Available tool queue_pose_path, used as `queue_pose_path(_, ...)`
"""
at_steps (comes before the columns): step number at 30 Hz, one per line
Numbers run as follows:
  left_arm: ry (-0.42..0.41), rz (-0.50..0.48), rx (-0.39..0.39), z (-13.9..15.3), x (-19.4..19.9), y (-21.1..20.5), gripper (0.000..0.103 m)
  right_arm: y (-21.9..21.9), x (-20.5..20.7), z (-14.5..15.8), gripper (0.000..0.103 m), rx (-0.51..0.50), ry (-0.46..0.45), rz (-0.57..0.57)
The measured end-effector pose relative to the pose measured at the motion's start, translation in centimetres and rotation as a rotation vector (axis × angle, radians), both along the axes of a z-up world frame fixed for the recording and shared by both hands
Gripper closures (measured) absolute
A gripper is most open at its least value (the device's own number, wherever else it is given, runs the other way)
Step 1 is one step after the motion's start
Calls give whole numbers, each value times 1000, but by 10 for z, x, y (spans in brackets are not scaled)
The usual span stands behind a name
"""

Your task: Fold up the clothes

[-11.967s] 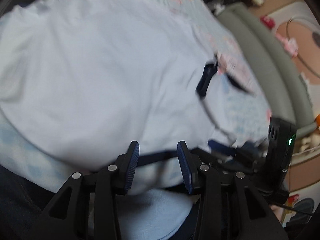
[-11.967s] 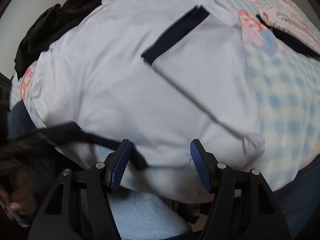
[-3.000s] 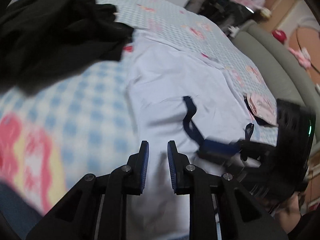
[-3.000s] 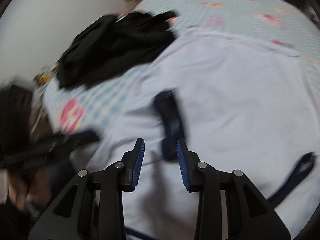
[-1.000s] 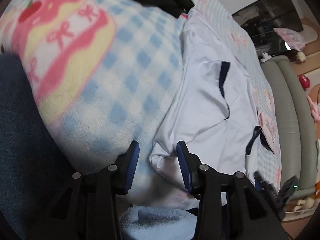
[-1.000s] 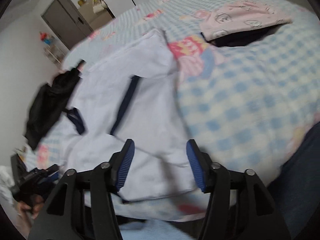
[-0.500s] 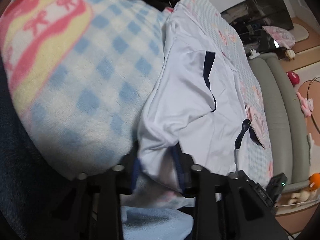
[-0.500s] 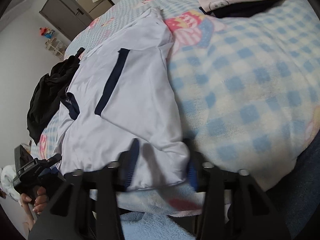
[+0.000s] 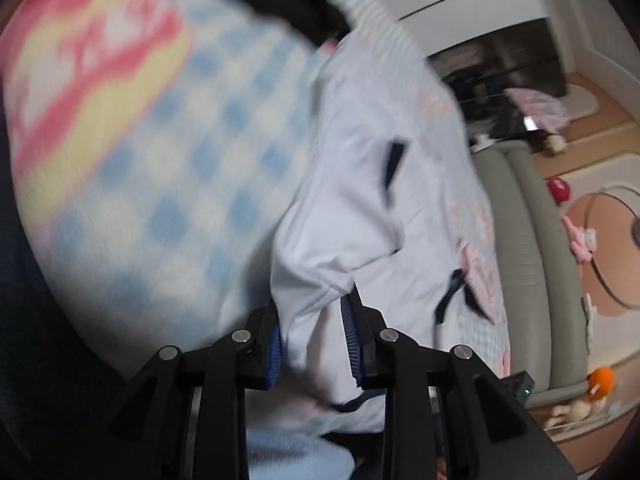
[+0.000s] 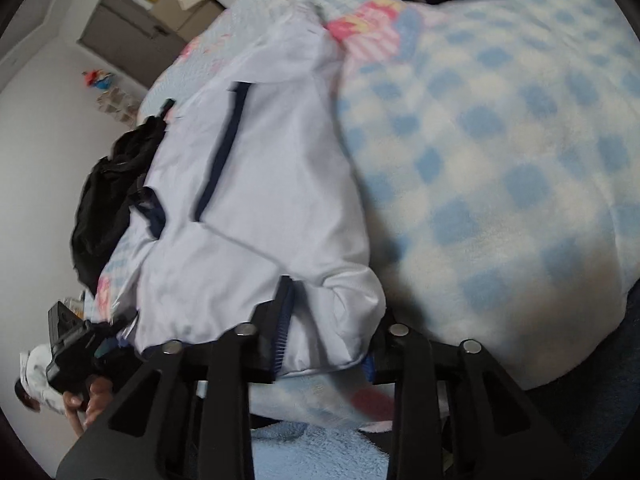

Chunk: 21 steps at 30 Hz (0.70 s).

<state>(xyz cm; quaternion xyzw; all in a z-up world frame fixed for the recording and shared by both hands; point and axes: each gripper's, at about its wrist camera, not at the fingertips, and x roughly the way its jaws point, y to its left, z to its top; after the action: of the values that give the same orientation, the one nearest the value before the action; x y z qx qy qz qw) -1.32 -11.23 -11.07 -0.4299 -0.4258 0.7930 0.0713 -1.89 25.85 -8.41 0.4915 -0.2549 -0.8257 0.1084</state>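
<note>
White shirt [image 10: 256,184] lies flat on the checked bed [image 10: 520,160], hem at its near edge. Left tool [image 9: 314,340] grips one hem corner; right tool [image 10: 326,340] is closing on the other. Next, probably: lift both corners and fold toward the collar.

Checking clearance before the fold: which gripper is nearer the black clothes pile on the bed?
Left. The black clothes pile lies on the left gripper side of the white shirt; the right gripper, jaws closing, holds the opposite corner.
</note>
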Motion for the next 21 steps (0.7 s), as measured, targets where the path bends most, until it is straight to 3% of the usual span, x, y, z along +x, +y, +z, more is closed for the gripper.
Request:
queue_pose_path(1, 23, 2, -10, 4, 1, 0, 77, -2, 4, 8, 90, 4, 38, 11)
queue_pose_path(3, -33, -14, -17, -8, -7, 7, 77, -5, 7, 16, 90, 14, 88, 7)
queue_pose_path(6, -115, -45, -8, -27, -19, 16, 77, -6, -3, -3, 90, 13, 20, -11)
queue_pose_path(9, -143, -47, 43, -36, -23, 15, 73, -3, -10, -24, 80, -50, -43, -27)
queue_pose_path(12, -171, -27, 147, -48, -26, 8, 73, -6, -14, -27, 56, -99, -33, -7)
queue_pose_path(13, -175, -29, 156, -48, -25, 7, 73, -10, -15, -27, 50, -81, -28, 10)
queue_pose_path(15, -161, -33, 118, -43, -27, 10, 74, -18, -16, -26, 50, -42, -20, 37)
queue_pose_path(16, -148, -30, 87, -38, -27, 13, 79, -22, -16, -24, 52, -17, -19, 38)
queue_pose_path(19, -65, -10, -63, -15, -26, 21, 96, -26, -12, -13, 87, 76, 11, 26)
queue_pose_path(21, -6, -15, -103, -1, -28, 22, 97, -26, -11, -7, 92, 122, 52, 17)
